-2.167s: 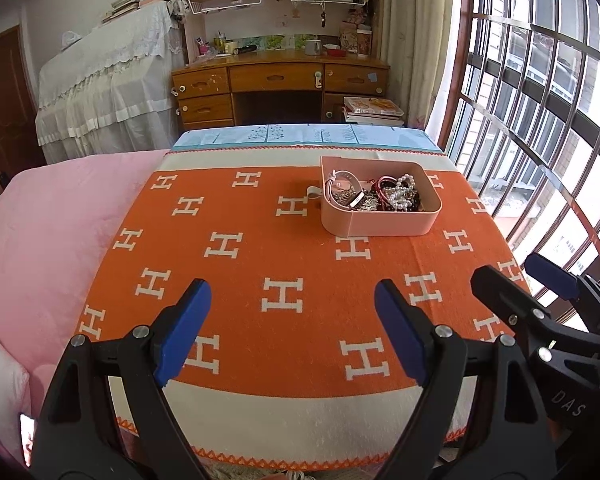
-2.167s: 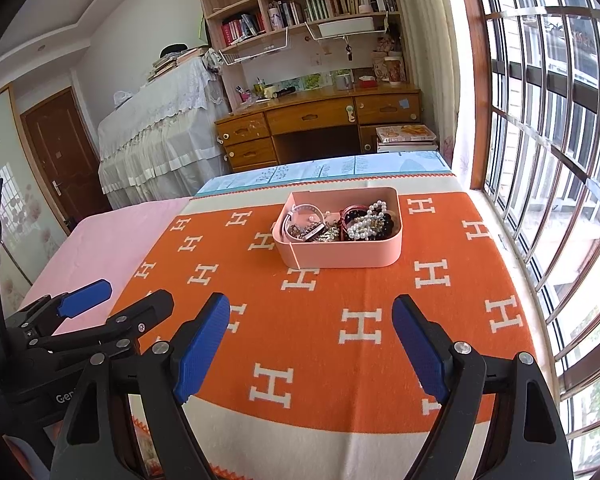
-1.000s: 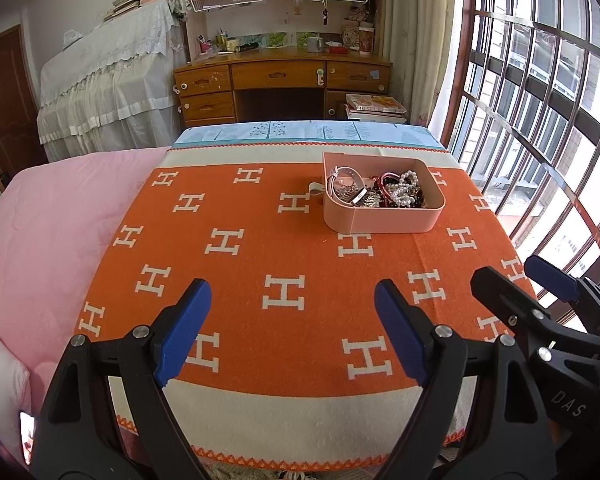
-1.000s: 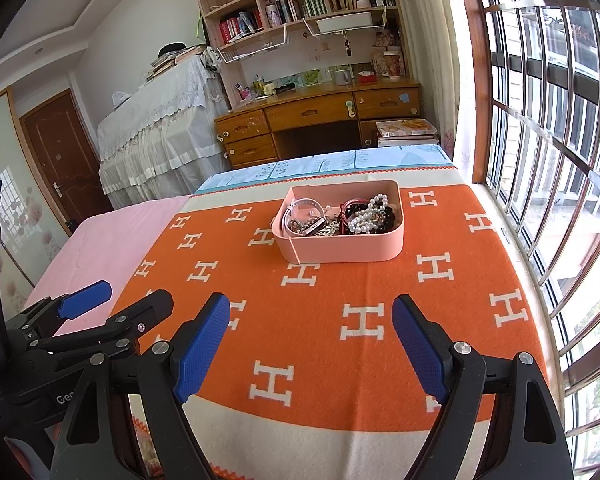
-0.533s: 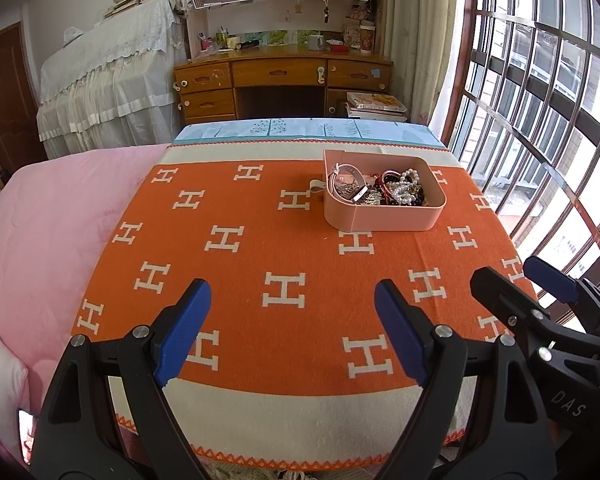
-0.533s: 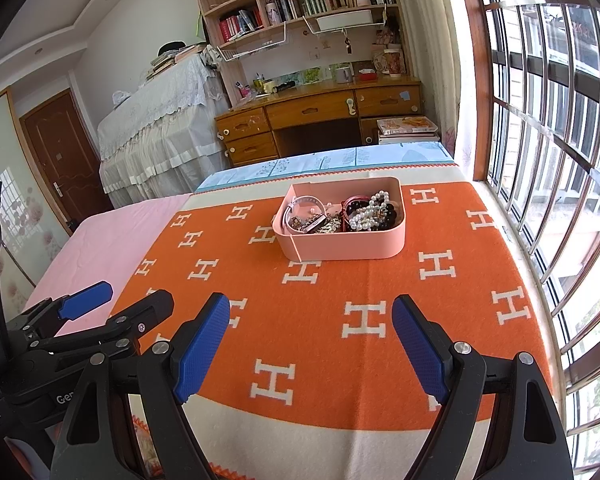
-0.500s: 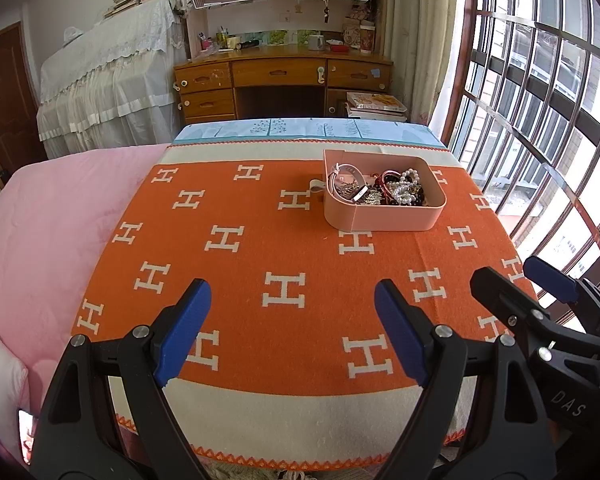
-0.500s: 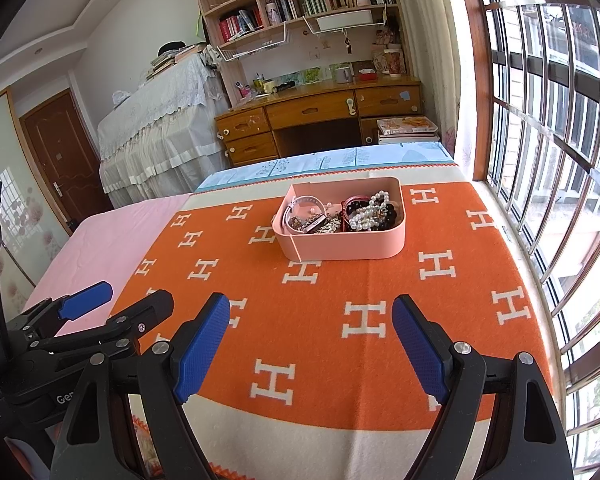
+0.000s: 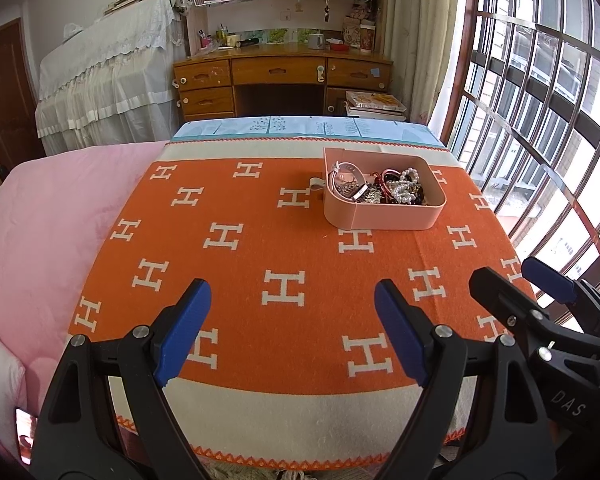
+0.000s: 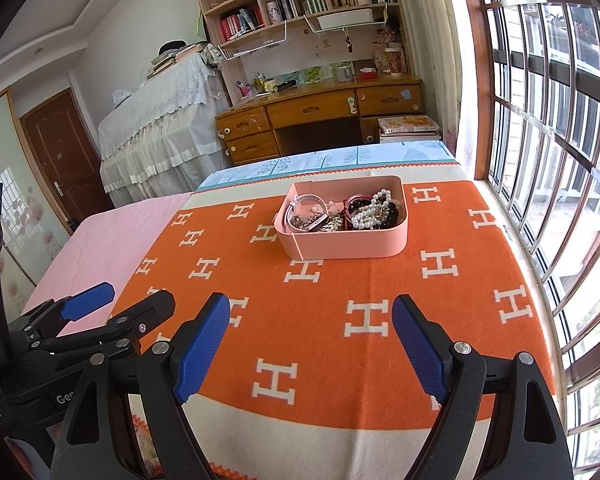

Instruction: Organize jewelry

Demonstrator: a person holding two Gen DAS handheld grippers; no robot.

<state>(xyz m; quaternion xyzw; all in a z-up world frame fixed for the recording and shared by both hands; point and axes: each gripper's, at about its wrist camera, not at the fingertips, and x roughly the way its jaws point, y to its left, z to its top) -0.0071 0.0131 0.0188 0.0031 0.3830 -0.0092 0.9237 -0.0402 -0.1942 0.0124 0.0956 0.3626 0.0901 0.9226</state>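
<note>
A pink box (image 9: 384,216) (image 10: 344,246) stands on the far part of an orange blanket with white H marks (image 9: 260,248) (image 10: 340,300). Inside it lies a tangle of jewelry: a white pearl strand (image 9: 406,192) (image 10: 370,210), dark beads, a pale strap and silvery chains. My left gripper (image 9: 292,320) hangs open over the blanket's near side with nothing between its blue pads. My right gripper (image 10: 310,336) is open and empty too, beside the left one and short of the box. Each gripper shows at the edge of the other's view.
The blanket covers a pink bed (image 9: 40,220). A barred window (image 9: 540,120) runs along the right side. Beyond the bed stand a wooden desk (image 9: 280,76) with shelves of books and a piece of furniture draped in white lace (image 9: 108,80).
Both views have shifted very slightly; the box sits a touch further right than two seconds ago. Over the last second nothing visibly moved, and both grippers stay open.
</note>
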